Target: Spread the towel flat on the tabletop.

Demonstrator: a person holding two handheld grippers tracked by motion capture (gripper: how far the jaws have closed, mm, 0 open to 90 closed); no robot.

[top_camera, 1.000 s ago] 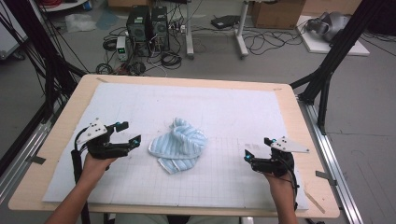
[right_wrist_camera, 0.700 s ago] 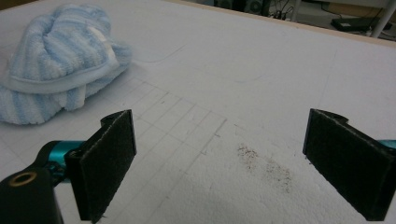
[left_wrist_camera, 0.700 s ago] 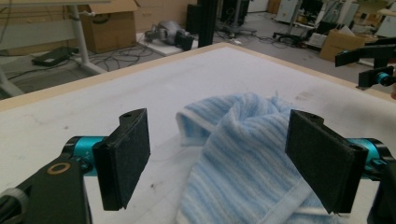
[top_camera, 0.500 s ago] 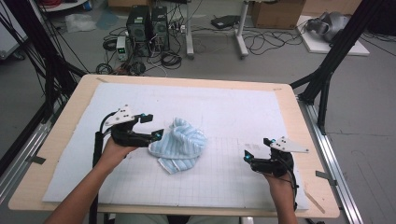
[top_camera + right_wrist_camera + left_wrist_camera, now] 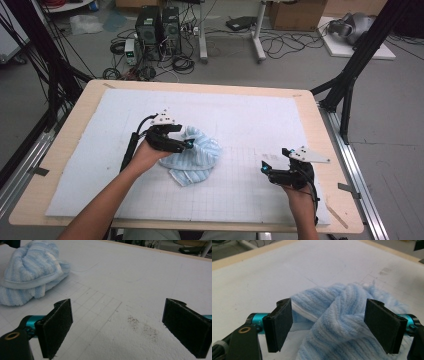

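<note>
The crumpled blue striped towel (image 5: pixel 194 155) lies on the white mat (image 5: pixel 240 115) near the middle of the worktop (image 5: pixel 310 107). The left claw (image 5: pixel 186 143) is spread, jaws straddling the towel's upper fold. The right claw (image 5: pixel 263 169) is spread above bare mat, well apart from the towel, on its right.

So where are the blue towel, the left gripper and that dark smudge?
blue towel (image 5: pixel 196 156): high view, middle of the crumpled heap.
left gripper (image 5: pixel 189 143): high view, between its jaw tips, at the towel.
dark smudge (image 5: pixel 143 327): right gripper view, its centre.

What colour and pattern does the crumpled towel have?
The towel is light blue with paler stripes, clearest in the left gripper view.
</note>
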